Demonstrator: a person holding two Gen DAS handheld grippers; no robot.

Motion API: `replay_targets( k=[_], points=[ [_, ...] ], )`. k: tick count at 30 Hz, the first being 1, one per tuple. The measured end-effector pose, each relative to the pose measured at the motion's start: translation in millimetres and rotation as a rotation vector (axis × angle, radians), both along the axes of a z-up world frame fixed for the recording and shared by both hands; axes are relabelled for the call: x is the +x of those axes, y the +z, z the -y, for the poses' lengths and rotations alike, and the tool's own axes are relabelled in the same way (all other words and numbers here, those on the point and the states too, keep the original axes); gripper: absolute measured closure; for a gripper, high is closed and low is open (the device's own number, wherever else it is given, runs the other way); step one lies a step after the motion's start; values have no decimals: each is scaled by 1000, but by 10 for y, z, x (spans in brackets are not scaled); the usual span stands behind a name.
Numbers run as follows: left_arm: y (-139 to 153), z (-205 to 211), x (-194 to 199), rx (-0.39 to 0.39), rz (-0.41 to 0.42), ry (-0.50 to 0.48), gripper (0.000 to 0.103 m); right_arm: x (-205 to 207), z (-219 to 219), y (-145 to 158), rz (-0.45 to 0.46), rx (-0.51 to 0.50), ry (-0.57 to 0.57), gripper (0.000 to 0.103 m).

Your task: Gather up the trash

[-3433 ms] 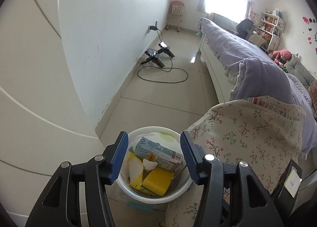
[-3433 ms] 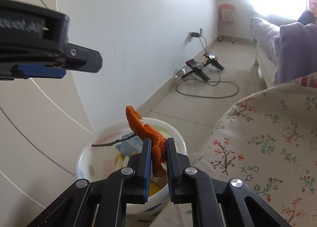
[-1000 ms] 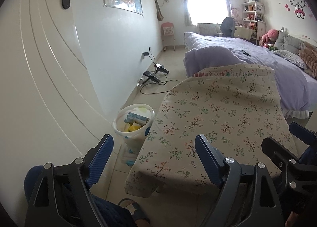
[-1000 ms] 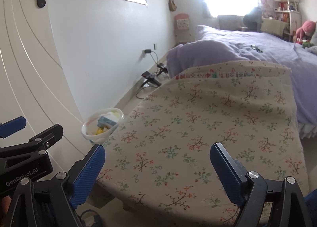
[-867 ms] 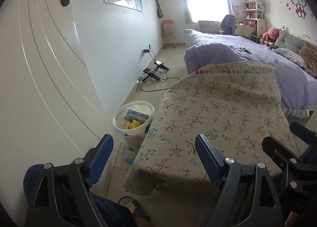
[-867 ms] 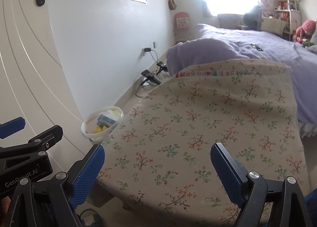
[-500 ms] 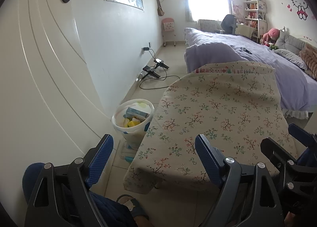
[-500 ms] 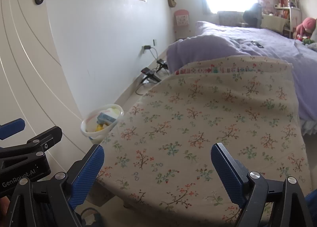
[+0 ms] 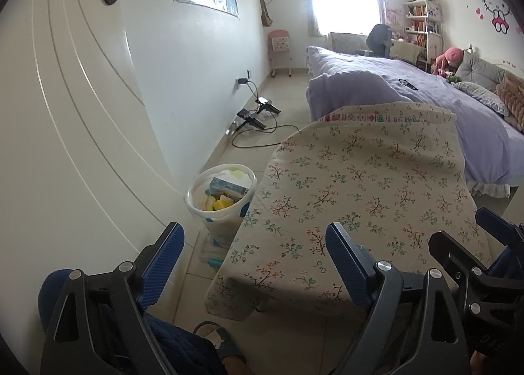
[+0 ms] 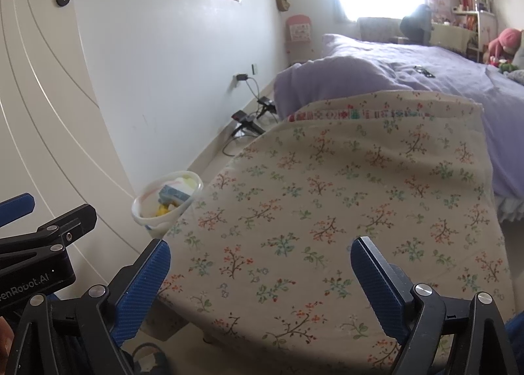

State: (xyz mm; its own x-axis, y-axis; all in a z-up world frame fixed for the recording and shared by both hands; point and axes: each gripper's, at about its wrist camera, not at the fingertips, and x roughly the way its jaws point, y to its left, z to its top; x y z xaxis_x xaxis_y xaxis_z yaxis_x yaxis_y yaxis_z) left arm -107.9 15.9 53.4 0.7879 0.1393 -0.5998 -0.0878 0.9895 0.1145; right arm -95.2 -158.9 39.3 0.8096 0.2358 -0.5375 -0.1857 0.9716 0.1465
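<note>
Both idle, nothing to carry: left gripper (image 9: pixel 253 258) and right gripper (image 10: pixel 260 265) at bottom of frame, jaws wide apart, empty. Floral-cloth tabletop (image 10: pixel 327 195) beyond looks bare, so no pick target. White round plastic trash bin (image 9: pixel 221 200) centre-left on the floor beside the tabletop's edge, within drop reach, holding the collected scraps.

The right tongs (image 10: pixel 260 272) gape empty above the floral cloth (image 10: pixel 344 198), trash bin (image 10: pixel 154 214) alongside.
</note>
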Motion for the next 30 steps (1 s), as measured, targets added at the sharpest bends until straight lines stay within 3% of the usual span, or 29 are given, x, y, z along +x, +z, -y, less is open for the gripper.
replay_targets(
  k=[30],
  points=[
    [-34, -53, 14, -8, -6, 18, 12, 11, 17, -54, -5, -2, 2, 10]
  ],
)
